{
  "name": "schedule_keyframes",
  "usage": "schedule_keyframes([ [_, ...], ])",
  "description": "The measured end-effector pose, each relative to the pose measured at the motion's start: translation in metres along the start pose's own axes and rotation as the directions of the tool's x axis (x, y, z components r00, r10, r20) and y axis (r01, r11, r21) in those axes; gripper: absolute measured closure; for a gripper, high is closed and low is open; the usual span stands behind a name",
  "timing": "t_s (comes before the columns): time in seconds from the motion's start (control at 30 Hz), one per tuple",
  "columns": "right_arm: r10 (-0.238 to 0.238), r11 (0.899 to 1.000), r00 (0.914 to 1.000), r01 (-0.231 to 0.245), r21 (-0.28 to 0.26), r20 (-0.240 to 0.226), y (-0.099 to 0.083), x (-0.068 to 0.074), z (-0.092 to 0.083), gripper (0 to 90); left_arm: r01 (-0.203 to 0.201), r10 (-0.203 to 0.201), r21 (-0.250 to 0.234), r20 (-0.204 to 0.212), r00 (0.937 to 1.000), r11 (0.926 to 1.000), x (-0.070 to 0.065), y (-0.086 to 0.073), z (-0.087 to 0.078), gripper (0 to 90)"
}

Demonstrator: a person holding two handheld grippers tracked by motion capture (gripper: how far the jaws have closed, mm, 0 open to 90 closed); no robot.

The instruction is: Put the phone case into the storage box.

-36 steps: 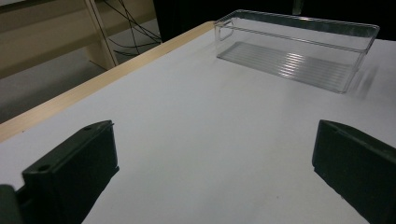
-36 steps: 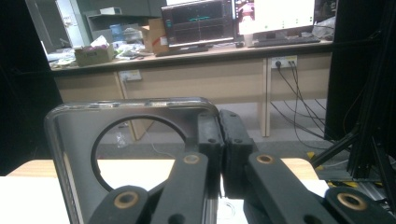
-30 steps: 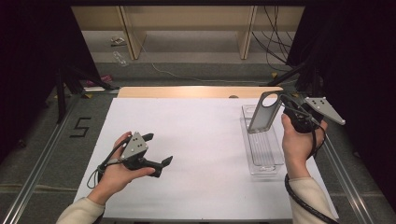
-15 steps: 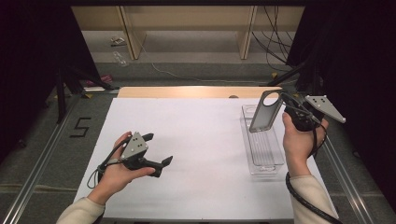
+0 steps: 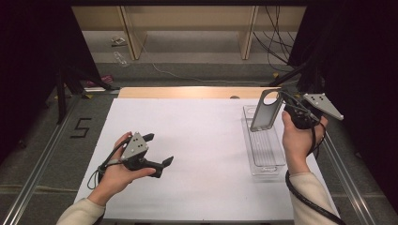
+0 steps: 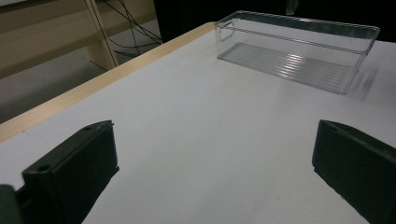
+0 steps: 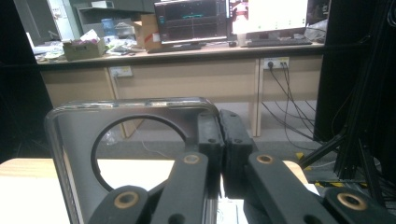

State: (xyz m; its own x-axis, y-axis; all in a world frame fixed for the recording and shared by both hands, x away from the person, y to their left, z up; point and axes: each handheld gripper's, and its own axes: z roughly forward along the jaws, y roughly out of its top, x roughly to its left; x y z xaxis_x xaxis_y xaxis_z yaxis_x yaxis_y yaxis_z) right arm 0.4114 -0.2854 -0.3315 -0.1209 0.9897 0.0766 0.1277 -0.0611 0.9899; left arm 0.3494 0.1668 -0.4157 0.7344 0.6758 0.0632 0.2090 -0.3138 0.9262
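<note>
White paper covered the table top [image 5: 202, 154], with a strip of pale wood showing along its far edge. At the left of the high view, the left hand [image 5: 117, 176] rested on the white surface and held the left gripper [image 5: 157, 150], a black two-jaw tool with a grey three-cornered plate on top, lying roughly level; its jaws stood wide apart with nothing between them, and in the left gripper view they framed bare white surface. Farther right lay the long clear plastic tray with a ribbed floor [image 5: 277, 161], lengthwise near the right edge of the table top and well apart from the left gripper. Above the far end of that tray, the right gripper [image 5: 281, 111] was held up in the right hand [image 5: 300, 140], its jaws pressed together on one edge of the flat grey rectangular lid with rounded corners and a large round hole [image 5: 265, 117]. That lid hung tilted in the air, hole end uppermost, over the tray, clear of the table
</note>
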Motion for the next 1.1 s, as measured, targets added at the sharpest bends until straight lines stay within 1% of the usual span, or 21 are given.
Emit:
schedule_keyframes([
  [0.27, -0.010, 1.000, 0.9999, 0.010, 0.016, 0.006, 0.001, 0.000, 0.005, 88.8, 0.004, -0.004, -0.003, -0.002, 1.0000, 1.0000, 0.000, 0.000, 0.000, 0.0],
  [0.6, -0.023, 1.000, 0.9996, 0.022, 0.022, 0.014, 0.005, -0.001, 0.010, 88.8, 0.003, -0.003, -0.001, 0.000, 1.0000, 1.0000, 0.000, 0.000, 0.000, 0.0],
  [1.1, -0.021, 0.999, 0.9995, 0.020, 0.035, 0.024, 0.006, -0.006, 0.016, 88.8, 0.004, -0.004, 0.000, 0.000, 1.0000, 1.0000, 0.000, 0.000, 0.000, 0.0],
])
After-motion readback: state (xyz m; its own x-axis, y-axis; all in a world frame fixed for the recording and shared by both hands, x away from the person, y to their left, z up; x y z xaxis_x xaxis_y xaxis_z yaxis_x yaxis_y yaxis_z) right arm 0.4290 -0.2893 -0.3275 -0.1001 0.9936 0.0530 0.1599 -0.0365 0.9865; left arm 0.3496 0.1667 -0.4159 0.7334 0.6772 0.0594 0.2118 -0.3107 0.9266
